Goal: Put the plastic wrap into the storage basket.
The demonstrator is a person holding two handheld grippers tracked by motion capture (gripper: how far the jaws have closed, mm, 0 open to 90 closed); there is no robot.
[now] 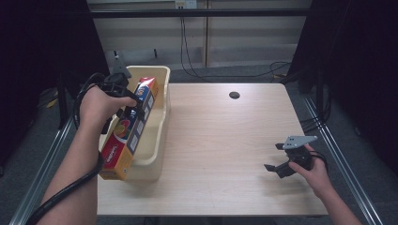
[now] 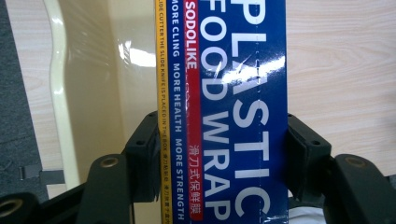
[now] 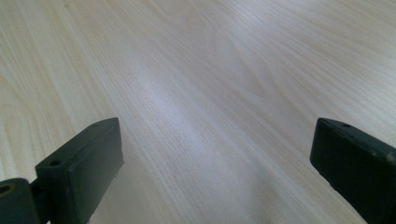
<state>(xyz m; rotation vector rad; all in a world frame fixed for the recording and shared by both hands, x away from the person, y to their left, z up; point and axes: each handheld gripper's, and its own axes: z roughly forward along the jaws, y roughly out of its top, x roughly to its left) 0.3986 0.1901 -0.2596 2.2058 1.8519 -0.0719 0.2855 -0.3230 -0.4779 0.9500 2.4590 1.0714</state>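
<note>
Item: plastic wrap box, left hand-held gripper clamping it mid-length over the cream bin at 9 o'clock, its overhanging near end risking tipping out; right hand-held gripper idling agape.

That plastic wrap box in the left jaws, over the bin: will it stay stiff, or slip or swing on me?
The plastic wrap box looks like stiff cardboard with square edges, so it probably won't flex or roll. Its glossy print shows glare, so it may slide between the pads. The left gripper holds it around mid-length, tilted over the cream bin, so either long end could swing.
</note>
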